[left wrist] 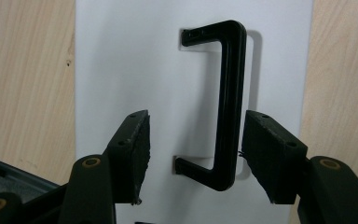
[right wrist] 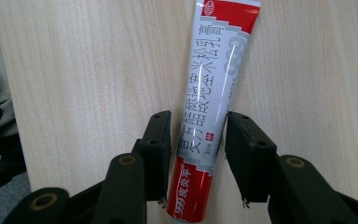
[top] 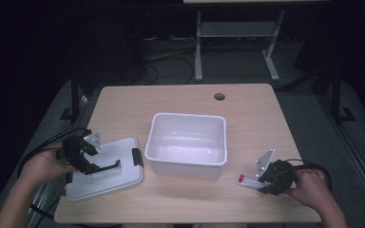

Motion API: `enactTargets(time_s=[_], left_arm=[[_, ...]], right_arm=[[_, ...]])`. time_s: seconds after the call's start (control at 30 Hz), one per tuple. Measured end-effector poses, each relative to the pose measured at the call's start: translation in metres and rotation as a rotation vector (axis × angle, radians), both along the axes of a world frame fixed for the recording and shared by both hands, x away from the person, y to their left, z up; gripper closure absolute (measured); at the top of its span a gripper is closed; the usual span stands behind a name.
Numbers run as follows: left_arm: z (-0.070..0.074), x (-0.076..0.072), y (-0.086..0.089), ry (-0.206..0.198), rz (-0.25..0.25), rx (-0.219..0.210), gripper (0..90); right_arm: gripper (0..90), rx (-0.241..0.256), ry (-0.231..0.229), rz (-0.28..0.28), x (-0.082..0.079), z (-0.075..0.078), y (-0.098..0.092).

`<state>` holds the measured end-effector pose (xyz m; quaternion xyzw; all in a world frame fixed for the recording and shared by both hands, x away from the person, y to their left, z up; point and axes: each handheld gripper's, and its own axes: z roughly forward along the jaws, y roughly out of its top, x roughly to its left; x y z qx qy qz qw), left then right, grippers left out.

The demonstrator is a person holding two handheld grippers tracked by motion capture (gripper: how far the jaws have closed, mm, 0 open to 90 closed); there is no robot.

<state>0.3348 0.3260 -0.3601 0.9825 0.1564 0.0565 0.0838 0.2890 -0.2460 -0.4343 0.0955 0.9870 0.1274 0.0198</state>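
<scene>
A: High view first, nearest edge of the light wooden table [top: 266,118]: what is the right gripper [top: 261,183] doing?

B: It lies low at the near right corner, over a red and silver ointment tube [top: 248,181] that rests flat on the wood. In the right gripper view its jaws stand either side of the tube's lower body, very close against it, and seem to be just closing on it. I can't tell whether they press firmly yet.

A: And the left gripper [top: 91,159]?

B: It sits over a flat white plastic lid [top: 119,178] at the near left. In the left gripper view the jaws are wide apart and straddle the black plastic handle [left wrist: 228,102] on the lid. The right-hand pad [left wrist: 268,154] is just beside the handle bar, while the other stands well clear. It grips nothing.

A: Farther back?

B: A white rectangular plastic bin [top: 186,164] stands open and empty in the middle of the table, between the two hands, with the lid just to its left.

A: So which step is this?

B: I judge it the pick-up stage: tube to be taken first, lid held ready. Next, the right jaws need a firm pinch on the tube, a lift, then a carry left and forward over the bin's rim. The left jaws would need to shut on the handle to raise the lid.
</scene>
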Motion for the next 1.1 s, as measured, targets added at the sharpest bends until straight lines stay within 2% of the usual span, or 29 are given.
enactTargets(time_s=[0.57, 1.1], left_arm=[[0.0, 0.0, 0.0013, -0.005, -0.004, 0.002, 41.3], [-0.0021, -0.0015, 0.0032, -0.01, 0.003, -0.006, 40.3]], right_arm=[[65.8, -0.028, 0.013, 0.013, 0.002, -0.0022, 0.0022], [68.3, -0.029, 0.024, 0.017, 0.0032, -0.0003, -0.0015]])
